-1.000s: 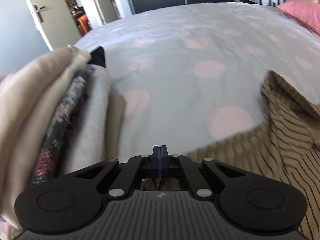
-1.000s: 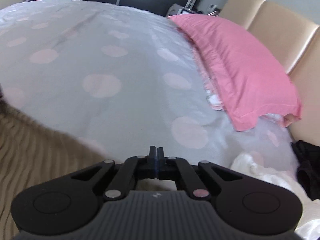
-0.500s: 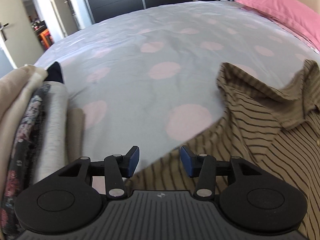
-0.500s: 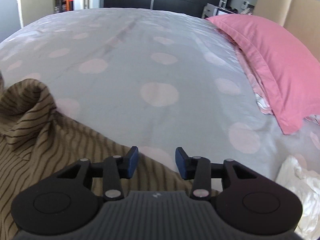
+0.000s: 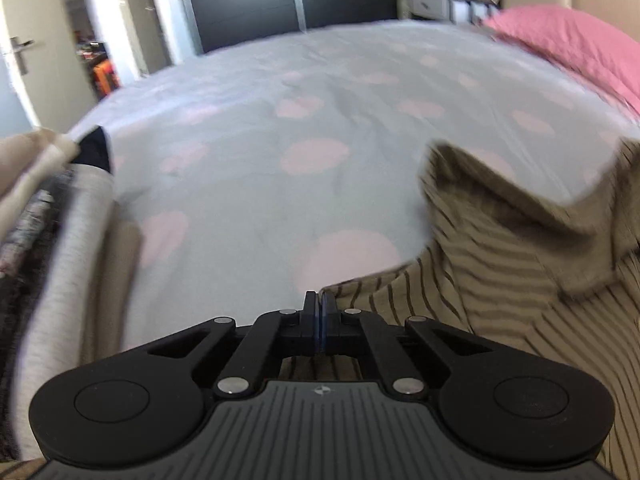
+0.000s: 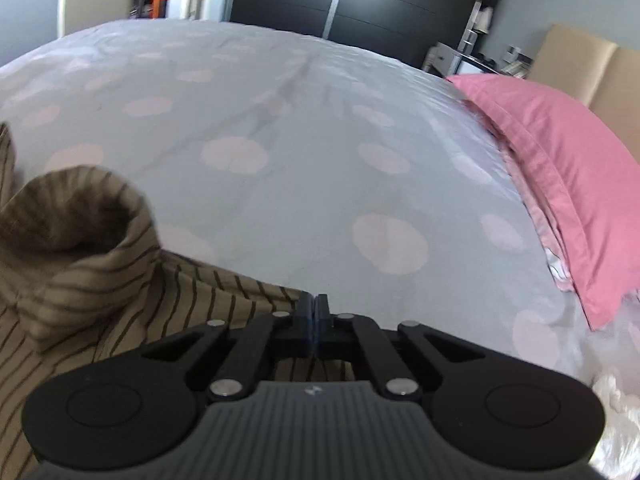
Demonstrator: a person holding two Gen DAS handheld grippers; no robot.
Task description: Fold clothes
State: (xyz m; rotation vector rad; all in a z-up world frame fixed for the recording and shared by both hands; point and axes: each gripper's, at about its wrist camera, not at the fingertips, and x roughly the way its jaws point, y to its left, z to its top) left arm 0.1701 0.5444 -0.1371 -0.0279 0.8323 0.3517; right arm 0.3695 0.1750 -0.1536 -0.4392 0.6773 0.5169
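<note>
The striped shirt lies bunched up on the bed. The left gripper and the right gripper have both just snapped their jaws tight on its far edge. Next they should probably lift and fold it over together.

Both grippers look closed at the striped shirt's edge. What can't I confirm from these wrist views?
- Left gripper: whether the striped shirt is pinched; its body hides the contact.
- Right gripper: same.
- Stacked clothes: blurred, cut off at left.
- White fabric: cut off at right.
</note>
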